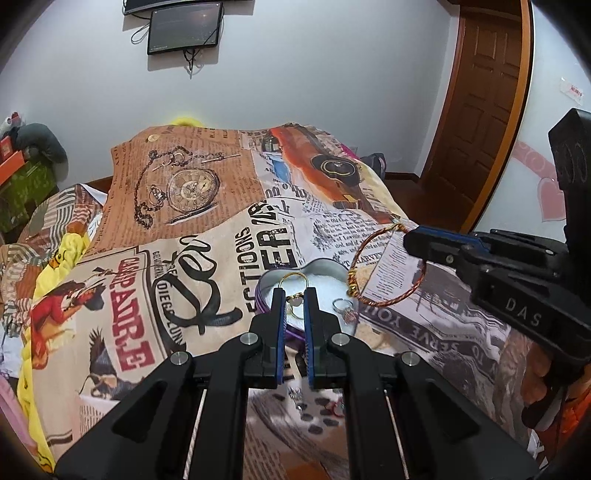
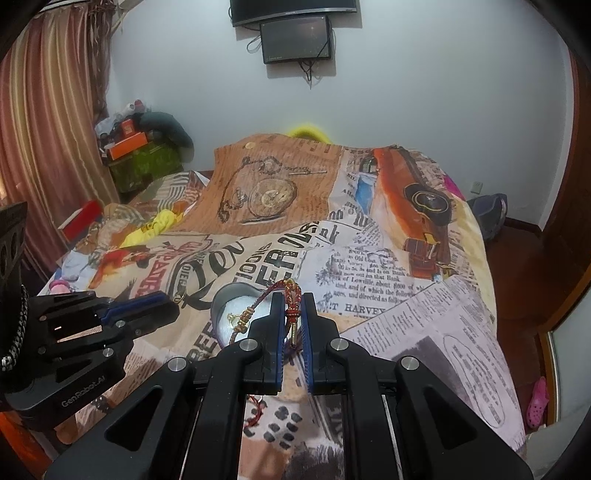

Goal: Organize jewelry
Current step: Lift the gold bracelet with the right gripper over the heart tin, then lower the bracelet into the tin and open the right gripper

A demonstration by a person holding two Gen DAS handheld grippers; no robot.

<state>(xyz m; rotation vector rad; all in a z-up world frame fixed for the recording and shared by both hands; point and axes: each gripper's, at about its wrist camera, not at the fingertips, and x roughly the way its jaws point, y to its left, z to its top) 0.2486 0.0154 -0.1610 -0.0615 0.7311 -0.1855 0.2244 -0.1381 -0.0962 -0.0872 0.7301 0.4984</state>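
My left gripper point(image 1: 294, 301) pinched a thin gold ring point(image 1: 293, 283), my right gripper point(image 2: 293, 314) a red-gold braided bangle point(image 1: 386, 271), jaws shut, above the heart-shaped tin point(image 1: 325, 266) on the bed; I needed to lower each gently inside.

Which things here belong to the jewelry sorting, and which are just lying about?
Belongs to the job:
heart-shaped tin
gold hoop earring, held by left gripper
braided bracelet, held by right gripper
silver ring in the tin

Lying about:
printed bedspread
wall screen
pink clog
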